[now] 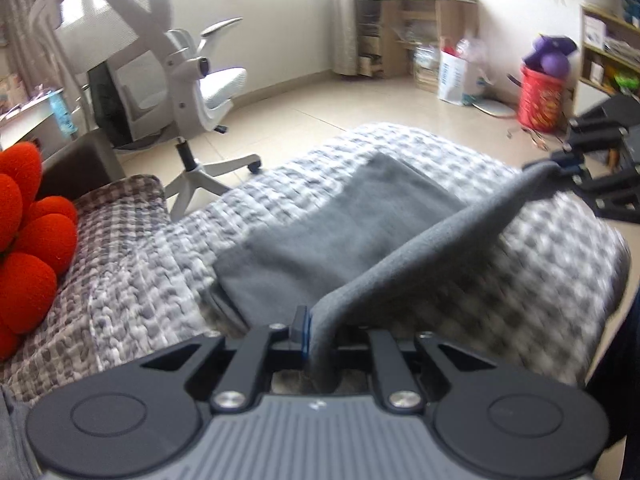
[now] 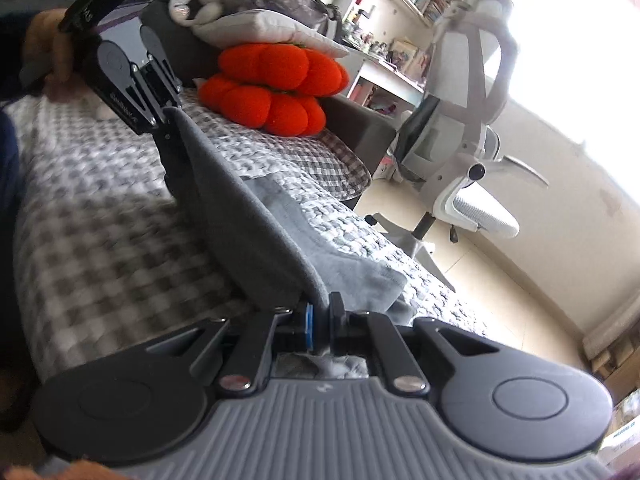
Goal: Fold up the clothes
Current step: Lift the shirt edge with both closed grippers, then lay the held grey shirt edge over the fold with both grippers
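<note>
We hold both grippers tilted down over the sofa point(image 1: 132, 280). The left gripper point(image 1: 316, 336) and right gripper point(image 2: 320, 326) each clench one corner of the grey cloth point(image 1: 320, 236), its edge stretched between them.

The left gripper point(image 1: 316, 334) has a ribbed grey housing flanked by two round black discs, with black angular linkage arms pinned by silver screws and a blue pad lining one black finger. The right gripper point(image 2: 320, 326) is built alike (same ribbed grey shell, black discs, silver screws, blue pad). Seen from the right wrist, the left unit's black body carries small white lettering, too blurred to read, and a dark navy sleeve point(image 2: 8, 148) edges the frame
</note>
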